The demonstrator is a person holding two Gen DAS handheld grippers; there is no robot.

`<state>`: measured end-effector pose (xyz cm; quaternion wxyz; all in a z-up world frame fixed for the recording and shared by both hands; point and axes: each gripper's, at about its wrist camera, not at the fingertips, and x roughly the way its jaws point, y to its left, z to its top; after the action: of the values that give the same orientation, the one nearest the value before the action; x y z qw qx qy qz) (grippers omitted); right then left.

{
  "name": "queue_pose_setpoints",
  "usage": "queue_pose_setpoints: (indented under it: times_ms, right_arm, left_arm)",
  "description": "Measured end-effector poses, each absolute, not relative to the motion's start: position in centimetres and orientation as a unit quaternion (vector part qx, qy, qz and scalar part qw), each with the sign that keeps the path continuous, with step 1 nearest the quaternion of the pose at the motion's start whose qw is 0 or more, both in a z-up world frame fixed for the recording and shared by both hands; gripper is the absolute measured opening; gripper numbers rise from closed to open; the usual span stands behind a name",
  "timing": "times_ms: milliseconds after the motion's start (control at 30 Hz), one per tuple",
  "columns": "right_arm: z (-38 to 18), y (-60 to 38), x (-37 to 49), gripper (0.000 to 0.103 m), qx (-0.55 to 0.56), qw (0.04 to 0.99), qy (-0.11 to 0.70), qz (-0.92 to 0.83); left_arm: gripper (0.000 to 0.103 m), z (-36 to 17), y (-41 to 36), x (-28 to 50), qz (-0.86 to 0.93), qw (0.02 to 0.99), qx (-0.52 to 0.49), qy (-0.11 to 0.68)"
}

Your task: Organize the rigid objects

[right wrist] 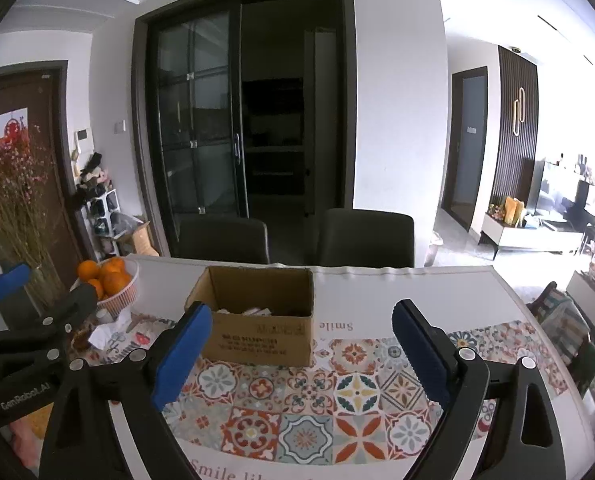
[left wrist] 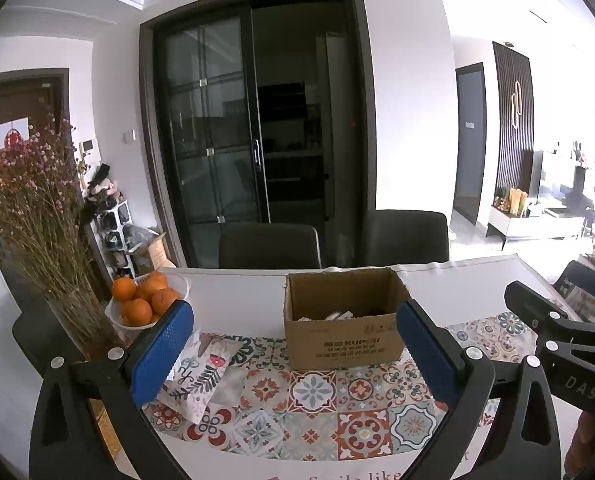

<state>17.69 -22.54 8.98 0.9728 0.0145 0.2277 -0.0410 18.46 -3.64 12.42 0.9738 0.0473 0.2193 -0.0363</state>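
An open cardboard box stands on the patterned tablecloth, with small pale items inside; it also shows in the right wrist view. My left gripper is open and empty, held just in front of the box. My right gripper is open and empty, in front of and slightly right of the box. A floral-patterned packet lies on the cloth by the left gripper's left finger. The right gripper's body shows at the right edge of the left wrist view.
A white bowl of oranges and a glass vase of dried flowers stand at the table's left. Two dark chairs sit behind the far edge. The table's right edge drops off to the living room.
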Motion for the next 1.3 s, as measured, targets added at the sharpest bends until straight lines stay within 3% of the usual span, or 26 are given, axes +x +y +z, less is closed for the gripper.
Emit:
queue_pose_setpoints:
  times_ms: [1300]
  right_arm:
    - [8.82, -22.26, 17.69, 0.093, 0.018, 0.972, 0.232, -0.042]
  left_arm:
    - [0.103, 12.09, -3.64, 19.09, -0.049, 0.974, 0.044, 0.218]
